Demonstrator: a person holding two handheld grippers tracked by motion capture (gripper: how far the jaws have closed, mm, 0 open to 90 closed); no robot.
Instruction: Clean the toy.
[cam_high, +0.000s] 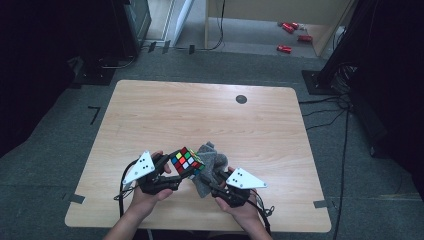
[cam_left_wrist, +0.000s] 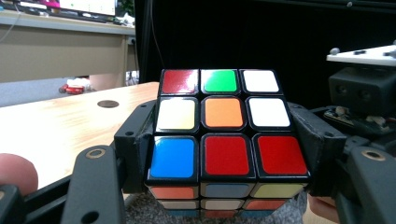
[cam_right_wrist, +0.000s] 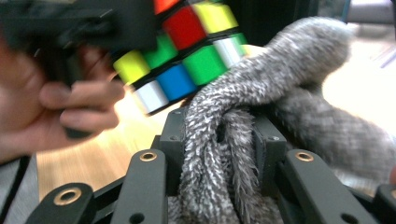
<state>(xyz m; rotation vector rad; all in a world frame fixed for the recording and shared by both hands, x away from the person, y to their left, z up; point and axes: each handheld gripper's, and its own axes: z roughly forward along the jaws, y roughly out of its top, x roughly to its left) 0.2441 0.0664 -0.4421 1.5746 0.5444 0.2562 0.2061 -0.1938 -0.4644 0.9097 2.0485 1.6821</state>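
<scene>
Grey cloth, fuzzy, bunched, lying near the front edge of the table between the two grippers. In the right gripper view a thick fold of cloth stands upright between the two black jaws, which press it from both sides.

Cube, multicoloured, three by three. Held by the left gripper above the table, tilted, touching the cloth's left edge in the high view. In the left gripper view the cube sits square between the jaws, one pad on each side face; upper face reads red, green, white; yellow, orange, white; blue, red, red. Grey cloth shows just under it. In the right gripper view the cube hangs above and just left of the cloth, blurred.

Left gripper: closed around the cube; white three-cornered plate on top; a hand grips it from below.

Right gripper: clamped on the cloth (jaws narrow, only the fold between them); white plate on top; a hand behind it.

Table: pale wood grain, round dark plug near the far edge, well apart from the work.

Floor: grey carpet; small red items lie far off.
</scene>
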